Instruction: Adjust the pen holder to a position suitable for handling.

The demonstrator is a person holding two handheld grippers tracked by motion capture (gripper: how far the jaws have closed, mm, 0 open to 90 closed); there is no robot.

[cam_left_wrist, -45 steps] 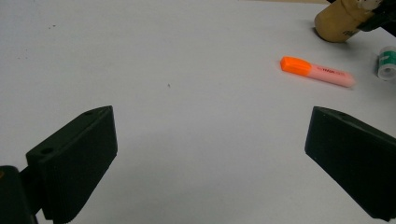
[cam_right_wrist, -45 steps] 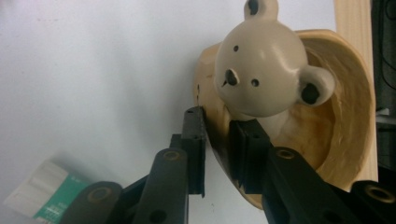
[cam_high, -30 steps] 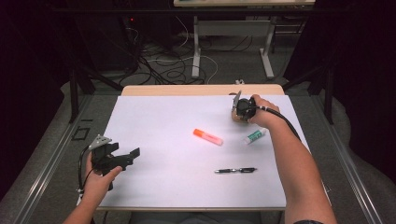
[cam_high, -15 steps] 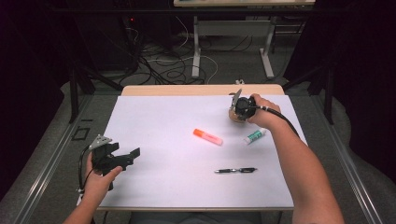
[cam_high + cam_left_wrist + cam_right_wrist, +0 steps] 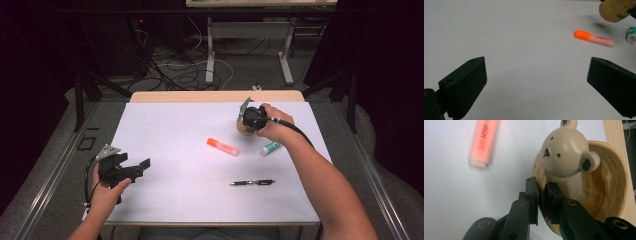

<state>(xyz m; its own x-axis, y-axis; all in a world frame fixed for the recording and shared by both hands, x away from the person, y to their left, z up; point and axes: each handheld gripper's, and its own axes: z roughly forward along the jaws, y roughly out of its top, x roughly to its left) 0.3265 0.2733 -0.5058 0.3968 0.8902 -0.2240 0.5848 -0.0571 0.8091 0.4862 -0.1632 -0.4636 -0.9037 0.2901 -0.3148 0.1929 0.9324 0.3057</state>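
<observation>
Beige: the bear bowl (image 5: 599, 182) is a tan wooden dish with a cream bear head (image 5: 565, 155) rising at its rim.
Right tool (image 5: 541, 195): clenched on the rim of the bowl, one jaw outside the wall and one inside, just below the bear head.
Bowl place: in the high view it sits in the right tool (image 5: 248, 120) over the far right part of the worktop (image 5: 170, 125), mostly hidden by the tool and hand; whether it touches the surface cannot be told. In the left gripper view a tan edge of the bowl (image 5: 614, 11) shows at the top right with a shadow on the sheet below it.
Right hand (image 5: 270, 127): wrapped round the tool body, forearm coming in from the lower right, cable trailing over the wrist.
Left tool (image 5: 131, 169): released, jaws spread wide with bare white worktop between them, held over the near left corner.
Left hand (image 5: 107, 192): grips the tool from below at the near edge.
Highlighter (image 5: 222, 146): orange cap and pink barrel, lying flat near the middle, near the bowl but apart from it; blurred in the right gripper view (image 5: 484, 141).
Tube (image 5: 270, 147): small, white and green, lying just below the right hand.
Pen (image 5: 252, 182): dark, lying flat nearer the person, well apart from the bowl.
Worktop: white sheet with a wooden strip along the far edge.
</observation>
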